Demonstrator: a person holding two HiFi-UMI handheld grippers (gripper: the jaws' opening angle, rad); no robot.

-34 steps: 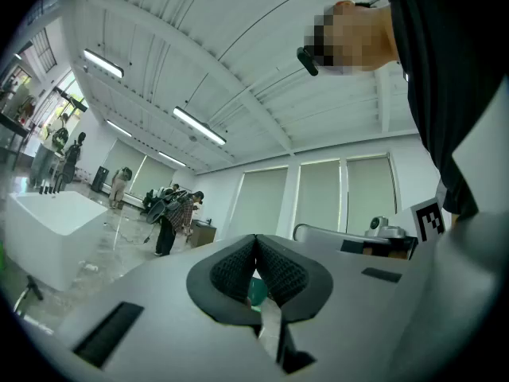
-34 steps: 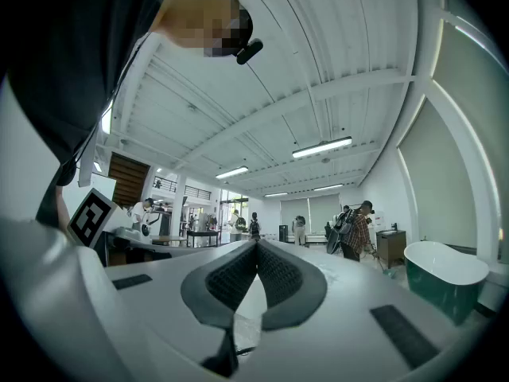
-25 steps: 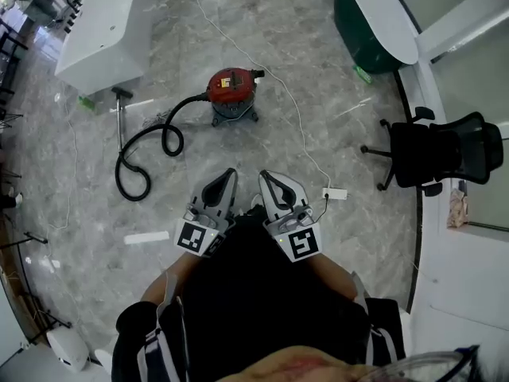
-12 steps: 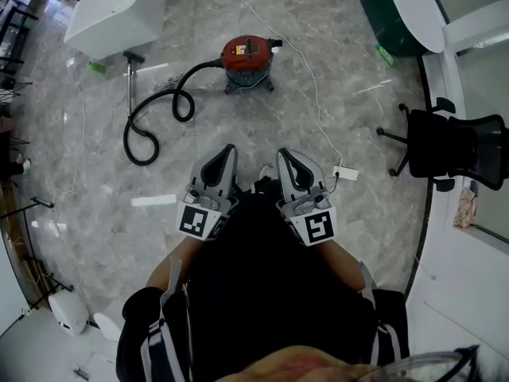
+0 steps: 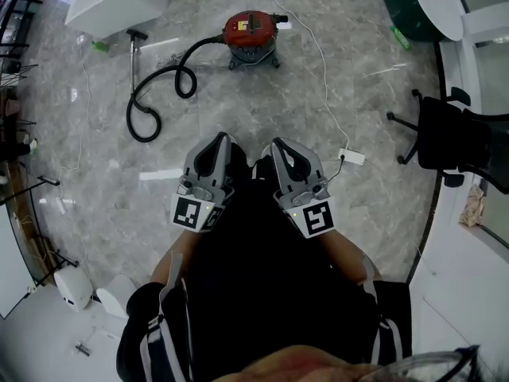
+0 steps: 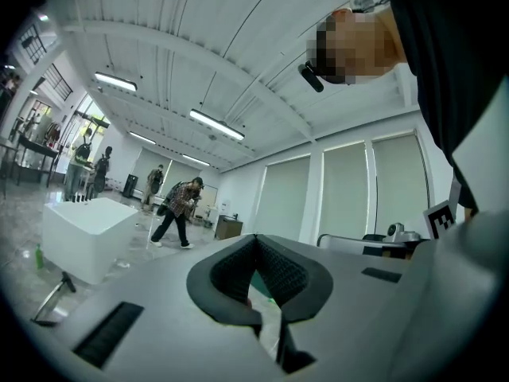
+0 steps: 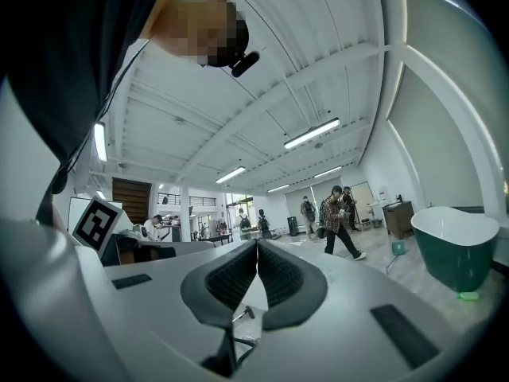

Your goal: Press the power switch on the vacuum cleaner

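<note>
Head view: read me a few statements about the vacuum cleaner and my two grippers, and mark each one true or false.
1. The red vacuum cleaner stands on the floor. True.
2. The left gripper touches the vacuum cleaner. False: it is held close to the person's body, well apart from it.
3. The left gripper and the right gripper both have their jaws together, with nothing between them. True.
4. The black hose lies to the vacuum cleaner's right. False: it loops across the floor to its left.
</note>
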